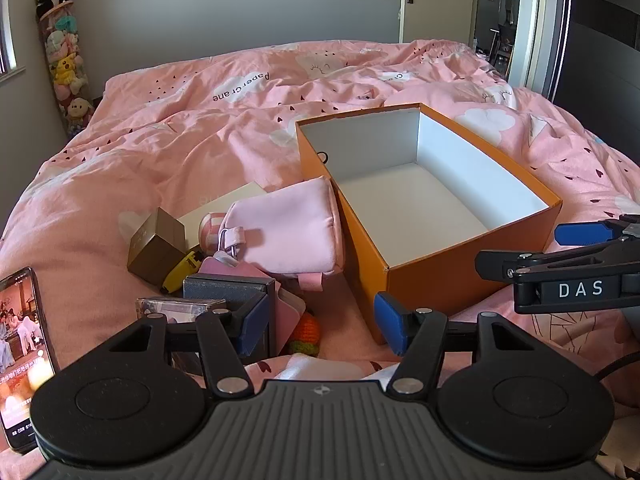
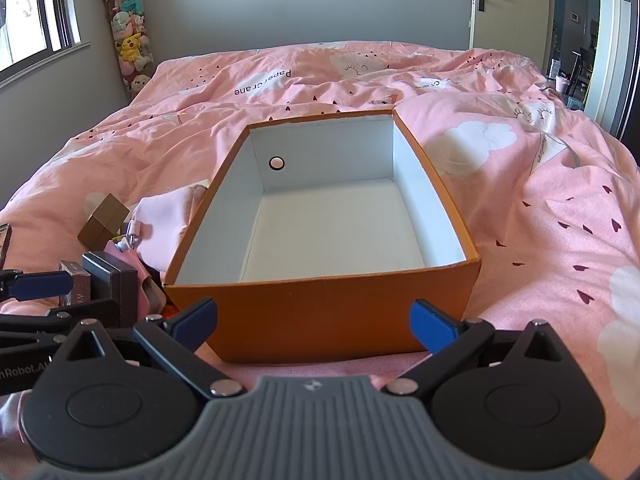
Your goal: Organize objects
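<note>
Sitting on the pink bed [image 2: 520, 208] is an orange box [image 2: 320, 312] with white insides and nothing in it. The right gripper [image 2: 314, 322] hangs just in front of the box with its blue fingers wide apart, holding nothing. The left gripper [image 1: 320, 326] is wide open too and holds nothing. Just left of the box lies a heap of small things: a pink pouch [image 1: 288, 228], a brown cube box [image 1: 156, 246], a dark gray case [image 1: 228, 292] and a little orange knitted toy [image 1: 308, 330]. A phone [image 1: 22, 352] with its screen lit lies at the far left.
</note>
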`<state>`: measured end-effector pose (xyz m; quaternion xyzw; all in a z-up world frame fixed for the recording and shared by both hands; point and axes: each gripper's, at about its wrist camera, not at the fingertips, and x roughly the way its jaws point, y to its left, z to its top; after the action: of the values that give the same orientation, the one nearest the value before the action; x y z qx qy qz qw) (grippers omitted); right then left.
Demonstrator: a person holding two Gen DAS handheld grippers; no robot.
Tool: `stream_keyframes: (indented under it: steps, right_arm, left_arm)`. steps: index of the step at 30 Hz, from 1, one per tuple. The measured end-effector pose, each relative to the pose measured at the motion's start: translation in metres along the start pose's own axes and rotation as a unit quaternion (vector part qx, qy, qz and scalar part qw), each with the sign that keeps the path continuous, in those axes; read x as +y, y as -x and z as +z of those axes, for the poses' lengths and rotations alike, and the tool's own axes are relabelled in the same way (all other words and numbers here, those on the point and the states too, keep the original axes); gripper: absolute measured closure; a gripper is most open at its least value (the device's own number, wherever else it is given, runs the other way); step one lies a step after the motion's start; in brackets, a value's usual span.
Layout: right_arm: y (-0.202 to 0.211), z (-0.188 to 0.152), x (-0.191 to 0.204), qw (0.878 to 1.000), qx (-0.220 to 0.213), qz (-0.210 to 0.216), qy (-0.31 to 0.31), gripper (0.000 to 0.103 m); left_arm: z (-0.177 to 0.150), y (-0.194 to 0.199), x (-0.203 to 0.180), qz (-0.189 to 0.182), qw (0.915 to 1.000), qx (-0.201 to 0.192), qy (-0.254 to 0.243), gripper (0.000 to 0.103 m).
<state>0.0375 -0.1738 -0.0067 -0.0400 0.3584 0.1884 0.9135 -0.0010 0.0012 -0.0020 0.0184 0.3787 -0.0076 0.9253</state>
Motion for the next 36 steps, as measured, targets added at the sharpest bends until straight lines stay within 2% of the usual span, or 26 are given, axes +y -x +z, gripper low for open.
stream_keyframes:
  steps: [1, 36]
  right_arm:
    - [0.0000, 0.0003, 0.0001, 1.000, 0.000, 0.000, 0.000, 0.001]
    - [-0.0034, -0.0021, -0.0026, 1.000, 0.014, -0.001, -0.003, 0.001]
  left_arm:
    - [0.0000, 0.0002, -0.0001, 0.000, 1.0000, 0.000, -0.001, 0.032]
    - [-0.0007, -0.0005, -0.0028, -0.006, 1.0000, 0.006, -0.001, 0.032]
